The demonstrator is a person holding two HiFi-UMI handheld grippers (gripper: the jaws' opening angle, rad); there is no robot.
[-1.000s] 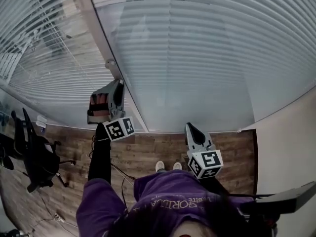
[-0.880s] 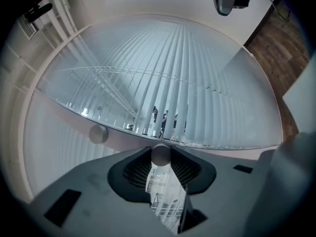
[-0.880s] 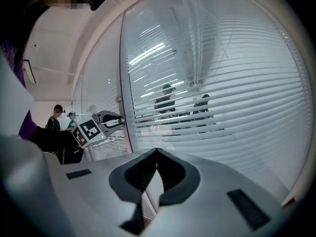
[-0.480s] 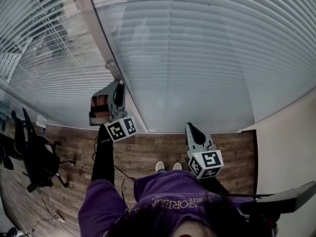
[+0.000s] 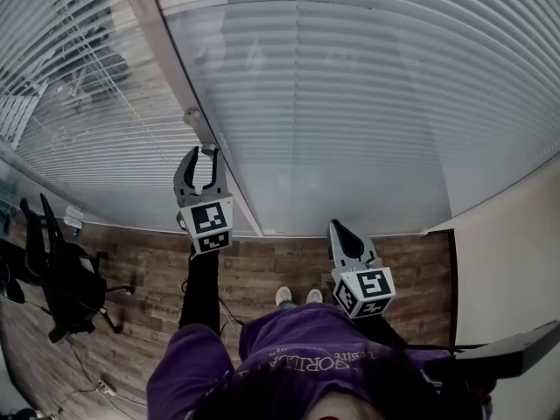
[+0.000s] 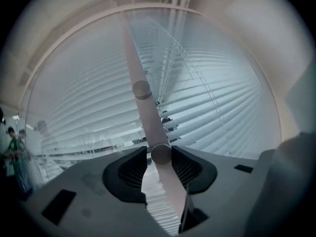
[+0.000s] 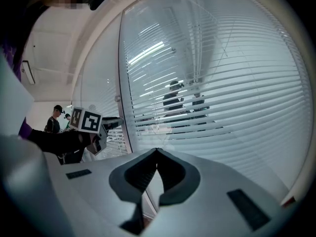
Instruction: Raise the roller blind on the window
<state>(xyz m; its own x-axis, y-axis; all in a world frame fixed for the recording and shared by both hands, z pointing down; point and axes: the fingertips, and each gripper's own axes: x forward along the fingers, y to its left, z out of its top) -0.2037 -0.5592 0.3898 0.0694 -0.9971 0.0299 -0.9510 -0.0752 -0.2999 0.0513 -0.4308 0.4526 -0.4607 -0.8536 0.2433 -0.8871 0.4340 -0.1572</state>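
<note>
At the far left an office chair (image 5: 59, 274) stands on the wood floor (image 5: 262, 269), below a glass pane whose slatted blind (image 5: 79, 103) hangs fully down, slats close together. Just right of that pane runs the pale frame post (image 5: 171, 55), tilted in the head view and carrying two round knobs one above the other. The upper knob (image 5: 192, 114) sits clear of the tool. The left gripper (image 5: 202, 156) is held up against the post on an outstretched dark-sleeved arm, its marker cube facing the camera. Its claw stands wide and is opening, and the lower knob (image 6: 161, 153) sits between the two dark ribbed pads. A sliver of gap shows at the left pad; whether the right pad touches the knob I cannot tell.

Right of the post is the larger pane, and its blind (image 5: 350, 103) is also lowered over the whole glass, down to the bottom rail by the floor. Dim figures show between the slats in the right gripper view.

Further right and lower, the right gripper (image 5: 340, 227) points up at this pane, well apart from the post. Its jaws are pressed together at the tips with nothing between them. Beneath it are the person's purple top (image 5: 297, 348) and light shoes (image 5: 296, 294). A plain wall (image 5: 516, 261) closes the scene on the right.
</note>
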